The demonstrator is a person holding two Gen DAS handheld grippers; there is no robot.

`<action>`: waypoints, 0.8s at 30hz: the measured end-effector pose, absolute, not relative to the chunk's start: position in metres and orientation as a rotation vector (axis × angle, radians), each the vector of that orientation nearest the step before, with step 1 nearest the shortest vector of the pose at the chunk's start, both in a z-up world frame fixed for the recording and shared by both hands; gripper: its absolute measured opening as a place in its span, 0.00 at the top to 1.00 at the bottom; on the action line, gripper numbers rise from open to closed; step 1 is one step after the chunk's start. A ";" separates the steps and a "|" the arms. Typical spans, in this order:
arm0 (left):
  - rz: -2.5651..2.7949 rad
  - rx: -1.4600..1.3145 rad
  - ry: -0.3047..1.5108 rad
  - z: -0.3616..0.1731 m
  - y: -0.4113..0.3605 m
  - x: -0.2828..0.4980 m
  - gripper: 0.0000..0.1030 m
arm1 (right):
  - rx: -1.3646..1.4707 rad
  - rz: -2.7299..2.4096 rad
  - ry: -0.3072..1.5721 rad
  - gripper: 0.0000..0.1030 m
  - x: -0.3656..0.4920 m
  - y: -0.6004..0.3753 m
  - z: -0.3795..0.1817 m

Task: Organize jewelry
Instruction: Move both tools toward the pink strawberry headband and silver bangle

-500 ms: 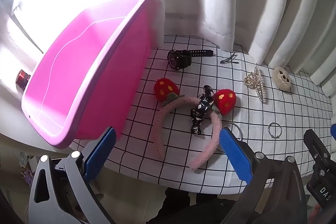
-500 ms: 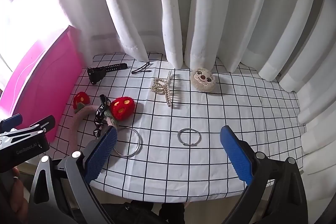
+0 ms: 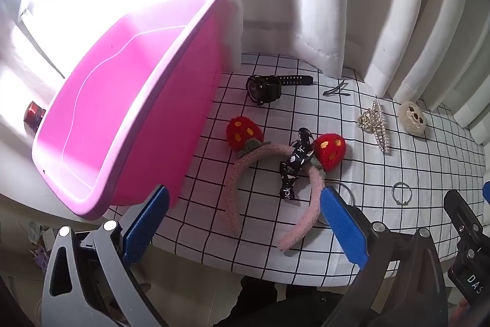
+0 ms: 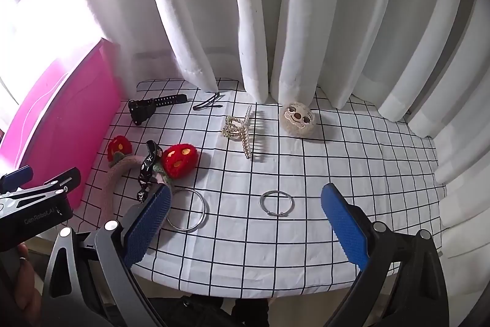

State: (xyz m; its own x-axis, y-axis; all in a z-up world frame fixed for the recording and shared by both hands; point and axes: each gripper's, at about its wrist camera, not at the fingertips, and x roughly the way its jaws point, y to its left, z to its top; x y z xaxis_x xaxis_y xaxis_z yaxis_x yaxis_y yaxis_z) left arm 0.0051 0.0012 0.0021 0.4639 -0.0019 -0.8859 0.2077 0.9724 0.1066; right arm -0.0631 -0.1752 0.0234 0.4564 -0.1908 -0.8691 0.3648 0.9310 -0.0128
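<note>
A pink fuzzy headband (image 3: pixel 235 186) (image 4: pixel 113 183) with two red strawberry ears lies on the checked cloth, a black printed hair clip (image 3: pixel 292 167) (image 4: pixel 147 167) across it. Behind it rests a black watch (image 3: pixel 265 86) (image 4: pixel 147 106), beside thin black hairpins (image 3: pixel 335 89) (image 4: pixel 208 103). A pearl claw clip (image 3: pixel 375 124) (image 4: pixel 242 131) and a beige plush face clip (image 3: pixel 413 117) (image 4: pixel 298 118) lie further right. Two silver rings, large (image 4: pixel 186 210) and small (image 3: pixel 401 193) (image 4: pixel 277 203), sit near the front. My left gripper (image 3: pixel 242 222) hangs open above the headband's front. My right gripper (image 4: pixel 245 222) hangs open over the rings.
A pink plastic bin (image 3: pixel 122 118) (image 4: pixel 61 118) stands at the table's left edge, tilted in view. White curtains (image 4: pixel 275 20) close off the back and right. The checked tablecloth (image 4: pixel 337 173) ends at the front edge near both grippers. A small red bottle (image 3: pixel 33 114) sits beyond the bin.
</note>
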 end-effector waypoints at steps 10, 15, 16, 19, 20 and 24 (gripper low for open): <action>-0.130 0.213 1.079 0.004 0.003 0.008 0.06 | 0.183 -0.340 1.040 0.09 -0.062 -0.176 0.025; -0.127 0.215 1.073 0.004 0.001 0.010 0.06 | 0.183 -0.340 1.039 0.09 -0.063 -0.175 0.024; -0.127 0.215 1.074 0.005 0.001 0.011 0.06 | 0.183 -0.339 1.039 0.09 -0.063 -0.175 0.025; -0.127 0.215 1.073 0.004 0.001 0.009 0.06 | 0.185 -0.339 1.040 0.09 -0.063 -0.175 0.024; -0.128 0.215 1.073 0.004 0.001 0.008 0.06 | 0.188 -0.337 1.041 0.09 -0.063 -0.175 0.024; -0.128 0.213 1.082 0.003 0.001 0.010 0.06 | 0.194 -0.332 1.044 0.09 -0.062 -0.177 0.024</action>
